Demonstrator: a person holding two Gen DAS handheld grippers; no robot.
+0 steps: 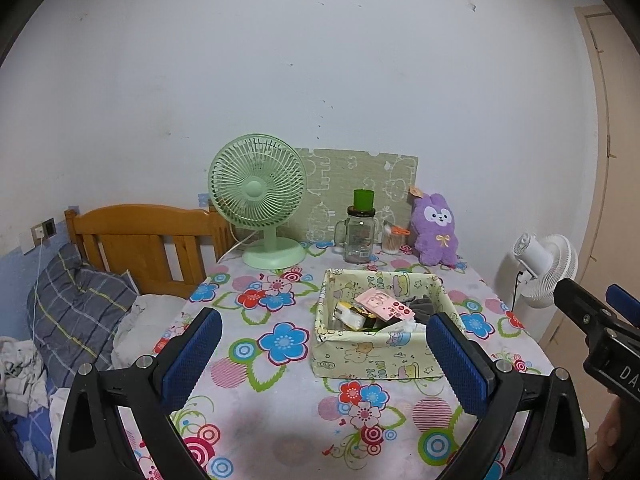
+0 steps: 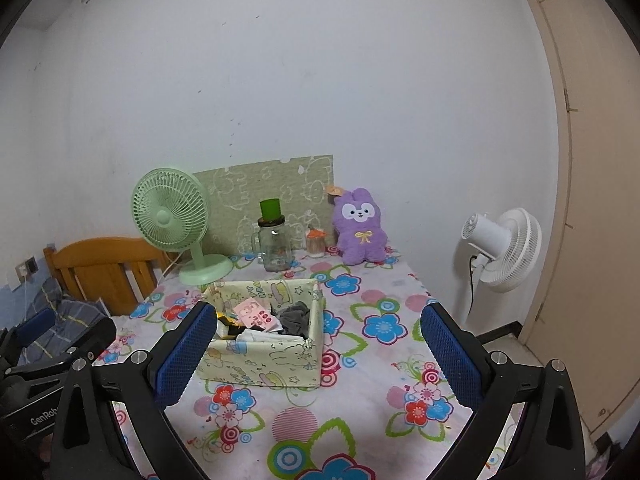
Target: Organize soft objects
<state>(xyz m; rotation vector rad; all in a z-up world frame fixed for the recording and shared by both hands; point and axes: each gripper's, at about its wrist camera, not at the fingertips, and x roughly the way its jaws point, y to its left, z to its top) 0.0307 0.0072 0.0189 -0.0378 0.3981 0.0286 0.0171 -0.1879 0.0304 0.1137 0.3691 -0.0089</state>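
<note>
A purple plush rabbit point(image 1: 435, 229) point(image 2: 361, 226) sits upright at the back of the flowered table, against the wall. A pale yellow patterned fabric box point(image 1: 382, 356) point(image 2: 264, 362) stands mid-table; inside lie a grey cloth point(image 2: 295, 317), a pink card point(image 1: 385, 305) and small packets. My left gripper point(image 1: 324, 354) hovers open above the near table, its blue pads framing the box. My right gripper point(image 2: 320, 348) is open too, empty, the box just right of its left pad. Each gripper shows at the edge of the other's view.
A green desk fan point(image 1: 259, 204) point(image 2: 174, 218), a glass jar with a green cup on it point(image 1: 360, 232) and a toothpick holder point(image 1: 394, 238) line the back. A wooden bed with pillow point(image 1: 80, 304) lies left; a white standing fan point(image 2: 502, 248) and door point(image 2: 592, 200) are right.
</note>
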